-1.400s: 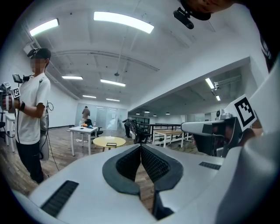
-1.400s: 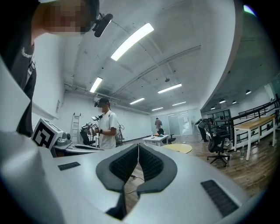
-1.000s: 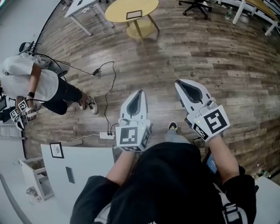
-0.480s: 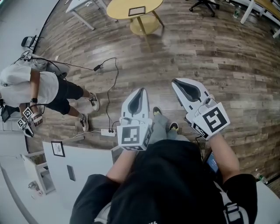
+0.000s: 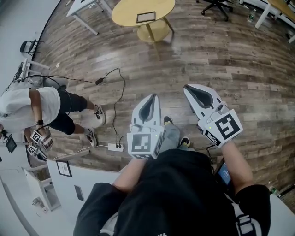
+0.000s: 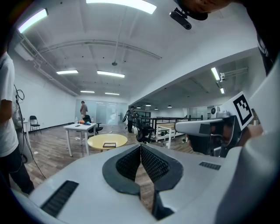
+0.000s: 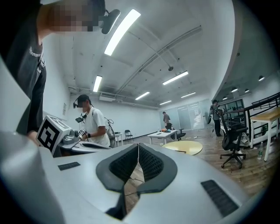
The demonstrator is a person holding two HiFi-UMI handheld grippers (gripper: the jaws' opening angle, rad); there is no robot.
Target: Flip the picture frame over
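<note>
Your target, the small dark-edged rectangular picture frame (image 5: 146, 17), lies flat near the middle of the round yellow surface (image 5: 124, 11) at the top of the head view. It is well apart from both of your tools. Open wooden plank floor (image 5: 221, 50) lies between you and it, so the flip is not yet begun. I judge this to be the approach.

Your left gripper (image 5: 150, 98) and your right gripper (image 5: 189, 89) are carried side by side in front of your waist, both pointing roughly towards that surface. That suits crossing a room: the tools are aimed at the goal and clear of your legs.

In the left gripper view, the fingers (image 6: 126, 164) are pressed together at the tips with nothing between them. The frame (image 6: 109, 145) shows far ahead, just above and left of them. The right gripper's fingers (image 7: 151, 164) are likewise closed on nothing, and the yellow surface (image 7: 192, 146) sits off to the right of their line.

Mind the white power strip (image 5: 114, 147) on the floor to your left, and the person in a white shirt (image 5: 32, 103) beyond it. You will need to part the fingers before you reach the frame's edge.
</note>
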